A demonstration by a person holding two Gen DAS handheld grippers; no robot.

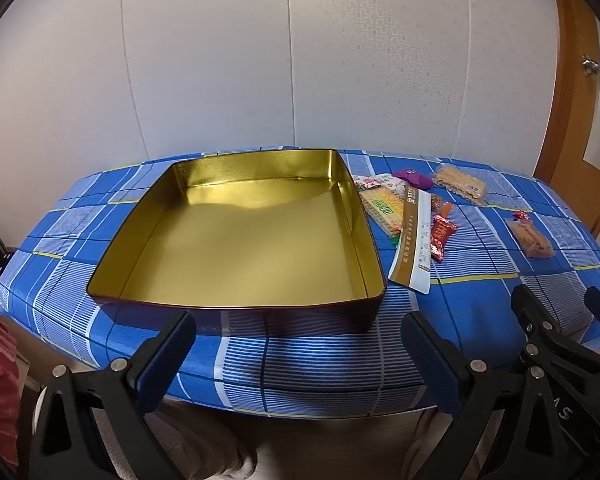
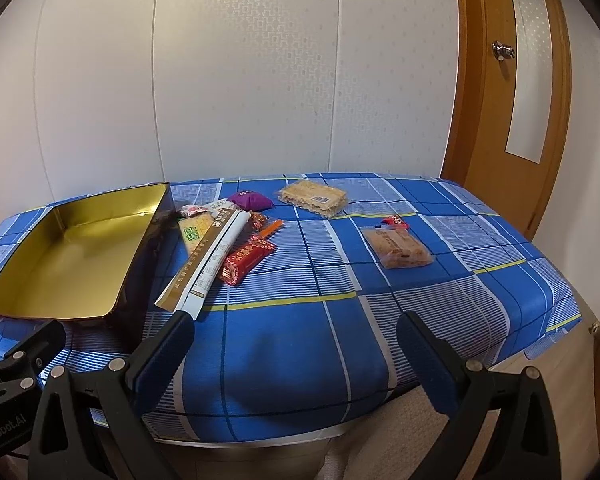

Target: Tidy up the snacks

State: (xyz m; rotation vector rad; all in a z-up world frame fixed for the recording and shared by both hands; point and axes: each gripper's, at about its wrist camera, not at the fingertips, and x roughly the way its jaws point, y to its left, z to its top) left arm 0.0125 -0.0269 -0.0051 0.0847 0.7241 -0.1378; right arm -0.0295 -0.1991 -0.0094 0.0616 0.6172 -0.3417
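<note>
Left wrist: tin (image 1: 260, 240) prob. empty.

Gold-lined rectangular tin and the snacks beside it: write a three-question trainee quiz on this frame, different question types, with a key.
1. True or false: the gold-lined rectangular tin already holds snacks.
2. Which packet lies farthest from the tin? A) purple pouch B) red foil-wrapped bar C) clear-wrapped brown biscuit pack
3. Fill in: the left claw and the right claw are both ____ and hold nothing.

Key: 1 false, the tin is empty. 2 C, it sits apart on the blue checked cloth, near a small red candy. 3 open.
</note>
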